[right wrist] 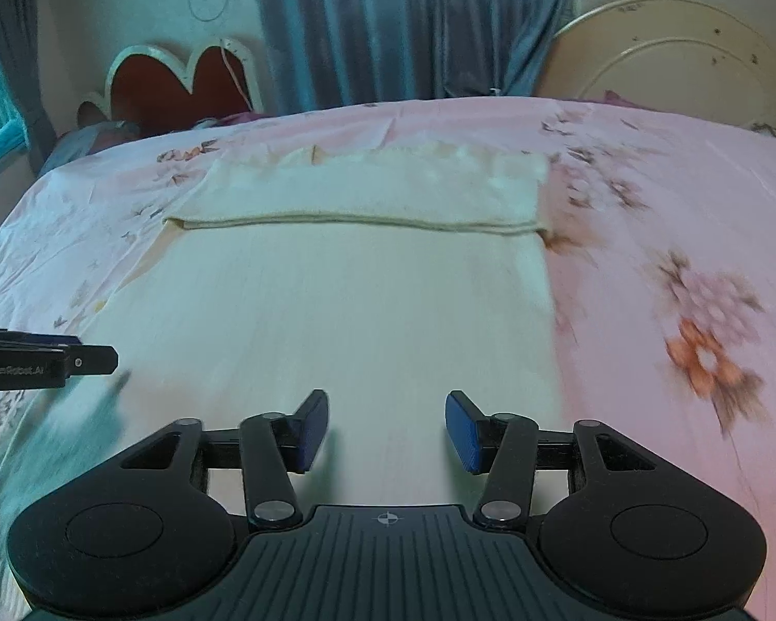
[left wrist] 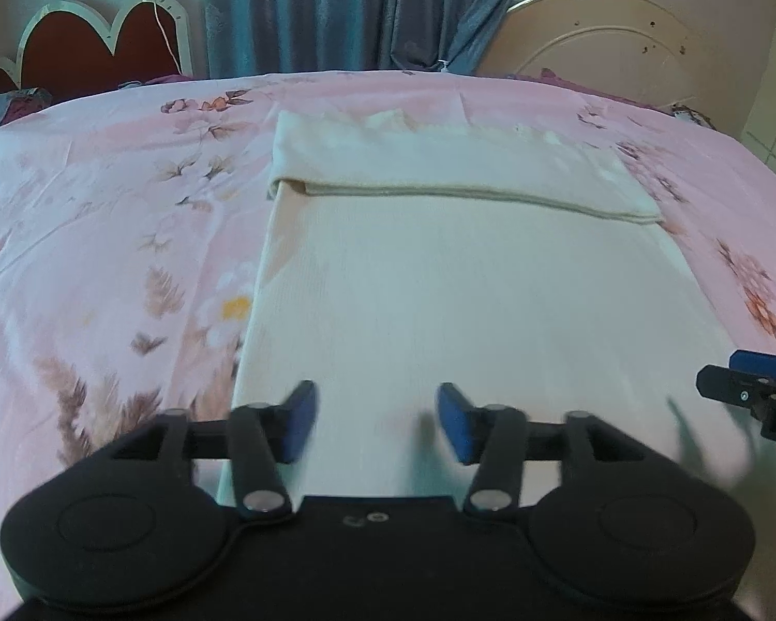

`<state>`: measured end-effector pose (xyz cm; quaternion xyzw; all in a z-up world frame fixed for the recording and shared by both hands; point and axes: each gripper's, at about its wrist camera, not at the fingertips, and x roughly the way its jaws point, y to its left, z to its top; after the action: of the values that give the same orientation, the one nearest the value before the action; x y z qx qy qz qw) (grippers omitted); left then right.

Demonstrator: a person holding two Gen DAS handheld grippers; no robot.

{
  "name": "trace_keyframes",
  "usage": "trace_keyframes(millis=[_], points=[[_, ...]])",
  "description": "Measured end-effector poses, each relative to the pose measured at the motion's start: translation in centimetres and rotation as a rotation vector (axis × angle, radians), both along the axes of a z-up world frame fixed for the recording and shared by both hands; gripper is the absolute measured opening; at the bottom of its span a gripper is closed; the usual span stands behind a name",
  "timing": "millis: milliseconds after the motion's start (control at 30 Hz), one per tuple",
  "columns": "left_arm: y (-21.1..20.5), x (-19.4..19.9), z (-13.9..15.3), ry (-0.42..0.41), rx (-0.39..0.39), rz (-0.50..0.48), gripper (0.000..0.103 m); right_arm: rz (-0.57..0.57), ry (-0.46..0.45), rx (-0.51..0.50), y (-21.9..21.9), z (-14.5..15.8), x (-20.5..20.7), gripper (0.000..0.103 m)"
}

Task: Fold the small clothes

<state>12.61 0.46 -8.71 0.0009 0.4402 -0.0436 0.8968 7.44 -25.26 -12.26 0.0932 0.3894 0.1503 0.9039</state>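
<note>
My left tongs [left wrist: 376,422] and right tongs [right wrist: 386,429] both hang apart and empty over the near part of the cream garment [left wrist: 465,310], which lies flat mid-bed on the pink floral sheet [left wrist: 103,238], its far end already folded over. I'd pinch the two near corners together, lift evenly and lay them square on that fold. The left tool's side reads "GenRobot.AI" [right wrist: 15,370]

Garment [left wrist: 465,284] on bed [left wrist: 103,259]
</note>
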Motion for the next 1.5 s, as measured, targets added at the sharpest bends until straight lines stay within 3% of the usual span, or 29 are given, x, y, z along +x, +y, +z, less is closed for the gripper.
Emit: trace_keyframes(millis=[67, 333, 567, 767, 1033, 1100, 1233, 1267, 1300, 1400, 1500], points=[[0.4, -1.3, 0.2, -0.009, -0.006, -0.004, 0.064, -0.013, 0.001, -0.012, 0.1, 0.2, -1.5, 0.05], [2.8, -6.5, 0.5, 0.004, -0.038, -0.028, 0.064, -0.07, 0.039, -0.033, -0.3, 0.6, -7.1, 0.05], [6.3, -10.6, 0.0, 0.038, -0.05, 0.009, 0.06, -0.138, 0.094, -0.064, -1.7, -0.1, -11.2, 0.05], [8.5, -12.8, -0.8, 0.088, -0.138, 0.032, 0.053, -0.197, 0.133, -0.076, -2.8, -0.9, -13.5, 0.05], [7.7, -13.6, -1.8, 0.115, -0.227, -0.005, 0.049, -0.264, 0.164, -0.071, -3.6, -1.6, -15.2, 0.05], [7.7, -13.6, -1.9, 0.121, -0.249, -0.012, 0.045, -0.273, 0.176, -0.05, -3.6, -1.7, -15.5, 0.05], [7.6, -13.8, -2.2, 0.127, -0.283, -0.035, 0.027, -0.255, 0.193, 0.001, -3.1, -1.6, -15.9, 0.05], [7.6, -13.8, -2.3, 0.131, -0.297, -0.042, 0.019, -0.247, 0.196, 0.014, -3.0, -1.6, -16.0, 0.04], [7.7, -13.7, -2.4, 0.137, -0.313, -0.046, 0.016, -0.237, 0.204, 0.034, -2.9, -1.6, -16.0, 0.017], [7.7, -13.6, -2.5, 0.137, -0.339, -0.047, 0.009, -0.232, 0.209, 0.055, -2.7, -1.5, -15.7, 0.007], [7.7, -13.5, -2.0, 0.114, -0.359, -0.044, 0.009, -0.235, 0.185, 0.074, -2.9, -0.9, -15.8, 0.006]])
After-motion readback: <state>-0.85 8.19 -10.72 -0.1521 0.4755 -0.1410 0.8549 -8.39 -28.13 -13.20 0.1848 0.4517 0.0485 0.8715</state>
